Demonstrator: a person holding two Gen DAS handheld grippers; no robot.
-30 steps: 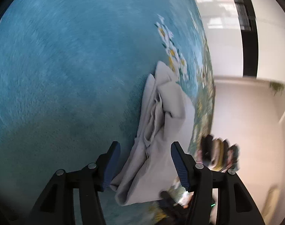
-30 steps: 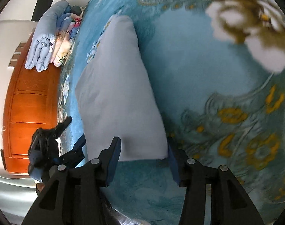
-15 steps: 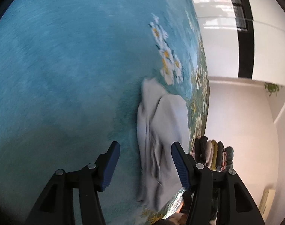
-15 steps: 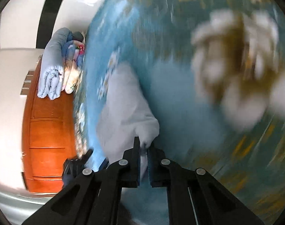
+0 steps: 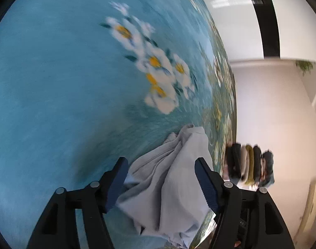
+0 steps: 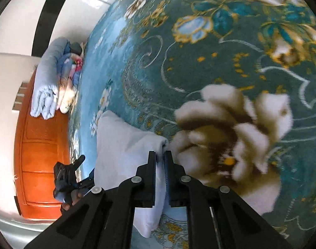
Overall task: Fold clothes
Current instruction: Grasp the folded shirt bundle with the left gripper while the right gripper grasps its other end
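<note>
— What is each of your grippers doing?

— My right gripper point(image 6: 160, 155), at lower centre of its wrist view, is clamped on a corner of the pale grey garment point(image 6: 124, 145); the two fingers point(image 6: 151, 172) pinch the cloth between them with almost no gap. My left gripper point(image 5: 161, 178) has its fingers point(image 5: 204, 181) spread wide apart, and they grip nothing.

— Where is the garment?

— In the left wrist view it lies bunched and creased in the lower middle of the frame, showing between the spread fingers, on the blue floral carpet point(image 5: 54, 83). In the right wrist view it runs from lower centre toward the left of the frame as a smooth folded panel, with the pinched corner at its right end.

— What else is in view?

— A stack of folded clothes point(image 5: 249, 164) at the right edge of the left view, just past the carpet's border. In the right view, rolled blue bedding point(image 6: 47, 83) sits on an orange wooden cabinet point(image 6: 39, 155) at the left, and my left gripper point(image 6: 68, 178) shows below it, just beside the garment's left edge.
</note>
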